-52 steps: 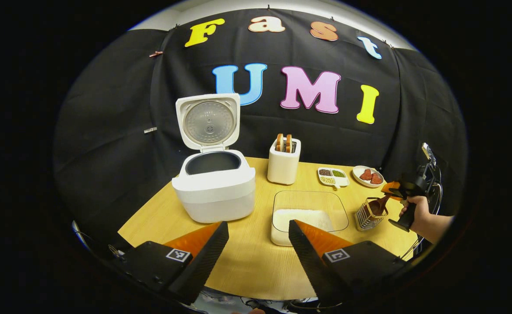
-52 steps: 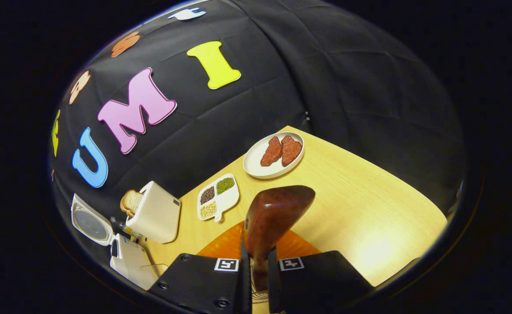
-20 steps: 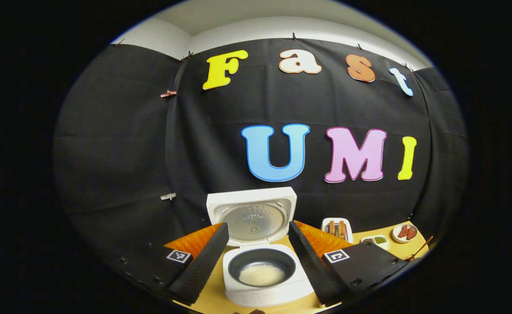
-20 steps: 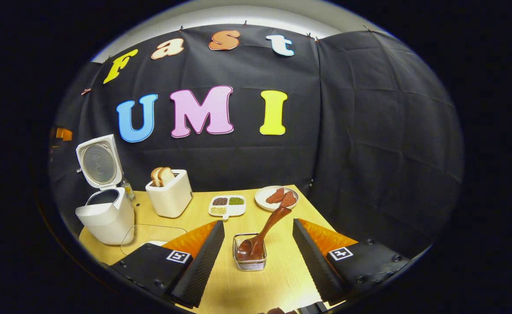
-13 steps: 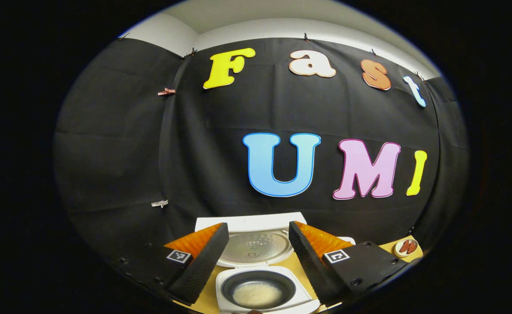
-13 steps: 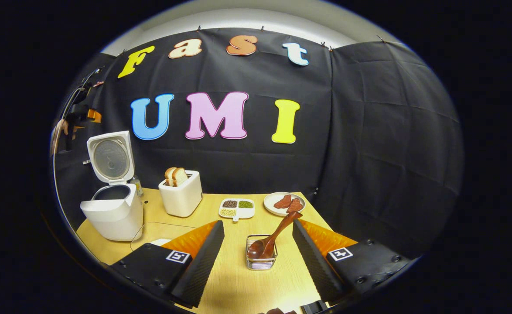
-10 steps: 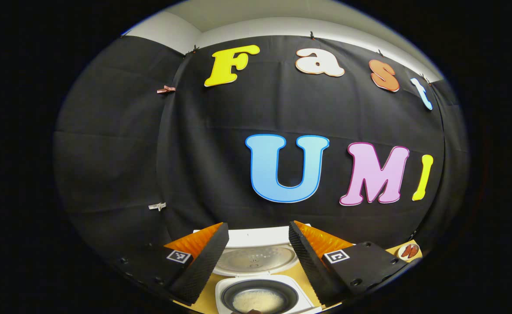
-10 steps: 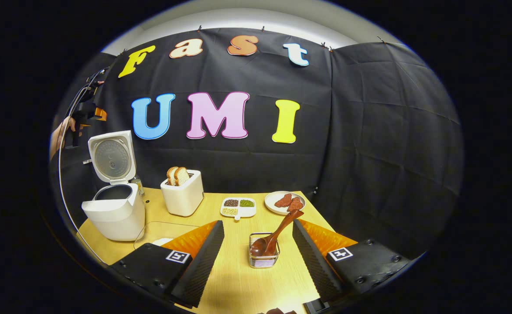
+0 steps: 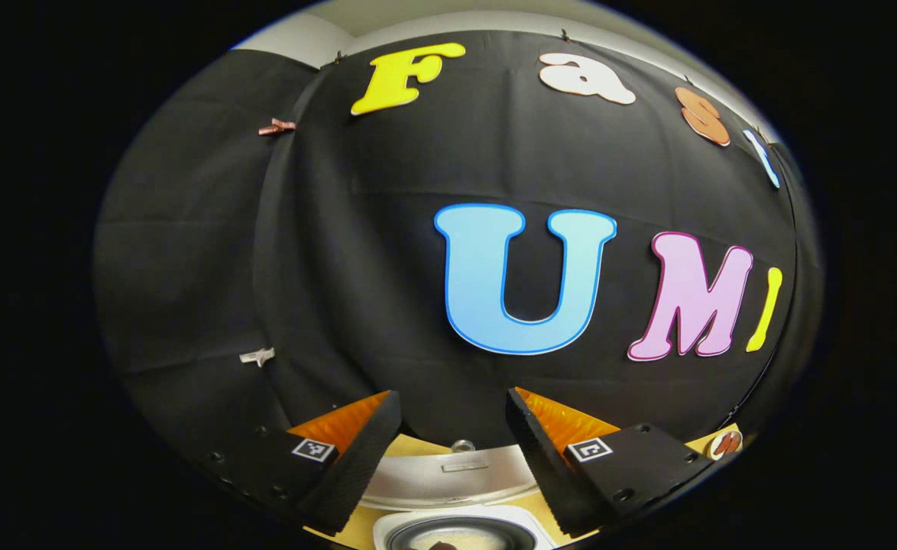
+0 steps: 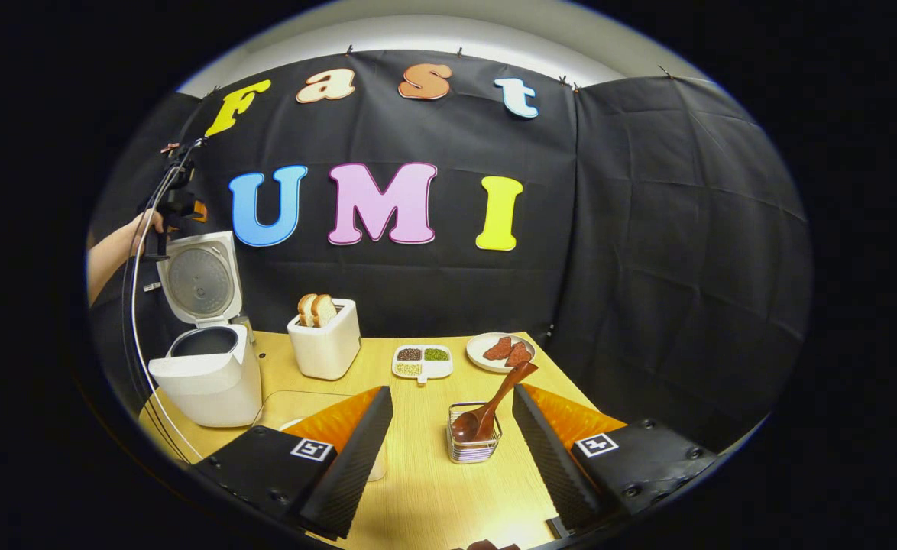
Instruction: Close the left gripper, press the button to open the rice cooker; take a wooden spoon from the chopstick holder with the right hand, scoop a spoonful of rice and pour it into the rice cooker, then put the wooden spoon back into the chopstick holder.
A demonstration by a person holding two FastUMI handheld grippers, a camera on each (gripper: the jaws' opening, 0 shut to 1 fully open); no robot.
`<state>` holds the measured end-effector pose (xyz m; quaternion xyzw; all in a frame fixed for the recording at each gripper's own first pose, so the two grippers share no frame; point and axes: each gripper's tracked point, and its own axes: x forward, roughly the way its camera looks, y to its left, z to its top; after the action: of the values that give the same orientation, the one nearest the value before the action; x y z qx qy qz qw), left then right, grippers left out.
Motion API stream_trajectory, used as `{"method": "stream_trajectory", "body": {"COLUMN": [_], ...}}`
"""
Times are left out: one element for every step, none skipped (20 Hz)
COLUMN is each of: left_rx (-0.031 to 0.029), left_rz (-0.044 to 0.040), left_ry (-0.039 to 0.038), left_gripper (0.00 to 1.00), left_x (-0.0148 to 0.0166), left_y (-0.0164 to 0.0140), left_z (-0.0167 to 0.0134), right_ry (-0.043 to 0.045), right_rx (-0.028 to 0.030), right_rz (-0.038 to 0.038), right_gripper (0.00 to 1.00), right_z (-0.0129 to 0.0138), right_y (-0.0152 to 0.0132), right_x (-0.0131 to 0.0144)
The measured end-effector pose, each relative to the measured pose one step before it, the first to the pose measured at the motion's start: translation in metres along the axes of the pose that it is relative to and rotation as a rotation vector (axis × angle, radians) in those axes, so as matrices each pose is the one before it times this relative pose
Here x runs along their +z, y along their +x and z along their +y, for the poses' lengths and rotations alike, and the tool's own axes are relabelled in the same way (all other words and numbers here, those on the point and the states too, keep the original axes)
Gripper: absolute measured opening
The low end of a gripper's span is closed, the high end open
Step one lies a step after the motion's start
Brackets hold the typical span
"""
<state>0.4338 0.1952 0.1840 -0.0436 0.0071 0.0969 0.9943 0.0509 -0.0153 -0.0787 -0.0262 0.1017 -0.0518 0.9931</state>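
Note:
The white rice cooker (image 10: 208, 378) stands at the table's left with its lid (image 10: 197, 278) raised. In the left gripper view the lid's top edge (image 9: 448, 477) lies just below my open left gripper (image 9: 452, 416), and the inner pot (image 9: 460, 535) shows rice at the bottom edge. In the right gripper view a hand holds that left gripper (image 10: 177, 206) above the lid. The wooden spoon (image 10: 490, 409) leans in the wire chopstick holder (image 10: 473, 443), bowl down. My right gripper (image 10: 452, 416) is open, back from the holder, nothing between its fingers.
A white toaster (image 10: 328, 344) with bread slices stands behind a clear rice container (image 10: 296, 412). A divided dish of grains (image 10: 422, 360) and a plate of meat (image 10: 498, 350) sit toward the back right. A cable (image 10: 135, 321) hangs from the left gripper. Black cloth walls the booth.
My right gripper let go of the spoon in the holder and drew back, open. My left gripper rose and moved forward over the cooker until it is above the raised lid.

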Motion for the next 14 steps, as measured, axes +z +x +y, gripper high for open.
{"method": "stream_trajectory", "body": {"left_rx": [0.0043,0.00742,0.0114,0.00705,0.00736,0.00564,0.00354,0.00575,0.00839,0.00801,0.00319,0.0047,0.00181,0.00219], "left_rz": [0.0196,0.01235,0.01093,0.01183,0.01012,0.00869,0.00681,0.00978,0.02406,0.01202,0.00797,0.01813,0.00625,0.01315], "left_ry": [-0.00372,0.00401,0.00641,0.002,-0.00484,-0.00059,0.00847,0.00792,0.00306,0.00451,-0.00111,-0.00215,-0.00485,-0.00809], "left_gripper": [0.95,0.95,0.95,0.95,0.95,0.95,0.95,0.96,0.96,0.97,0.99,0.98,0.98,0.99], "left_x": [-0.00447,-0.0055,-0.0037,-0.00314,-0.00297,-0.00127,-0.00023,-0.00319,-0.00612,-0.00254,0.00112,-0.00365,-0.00195,-0.00335], "left_y": [0.00456,0.00403,0.00286,0.00272,0.00049,-0.00149,0.00006,-0.0002,-0.00016,-0.00285,-0.00349,-0.00345,-0.00385,-0.0042], "left_z": [-0.00084,0.00182,0.00173,0.00082,0.00039,-0.0006,0.00041,-0.00017,-0.00068,-0.00036,-0.00079,0.00001,-0.0002,-0.00054], "right_ry": [-0.00221,-0.00234,-0.00155,-0.00093,0.00012,0.00077,0.00455,0.01135,0.01243,0.00651,-0.00097,-0.00363,-0.00075,0.00215], "right_rx": [0.00238,0.00229,0.00366,0.00399,0.00331,0.00376,0.0034,0.00573,0.00884,0.00658,0.00539,0.00739,0.01044,0.00766], "right_rz": [0.00402,0.00392,0.00359,0.00581,0.00788,0.01246,0.01347,0.00341,-0.00167,0.0002,0.00082,0.00129,0.00289,0.00308], "right_gripper": [0.99,0.99,0.99,0.99,0.99,0.99,0.99,0.99,0.99,0.99,0.99,0.99,0.99,0.99], "right_z": [0.00253,0.00181,0.0012,0.00152,0.00061,0.00091,0.0004,0.00048,0.00136,-0.00005,-0.00085,-0.00004,0.00015,-0.00029], "right_y": [-0.00205,-0.0014,-0.00061,-0.00049,0.00042,0.00023,0.00006,0.00077,0.00064,0.00059,0.00005,0.00042,0.00079,0.00073], "right_x": [-0.00159,-0.0013,-0.00169,-0.0023,-0.00301,-0.00379,-0.00386,-0.00083,0.00127,-0.00086,-0.00132,-0.0013,-0.00115,-0.00075]}}
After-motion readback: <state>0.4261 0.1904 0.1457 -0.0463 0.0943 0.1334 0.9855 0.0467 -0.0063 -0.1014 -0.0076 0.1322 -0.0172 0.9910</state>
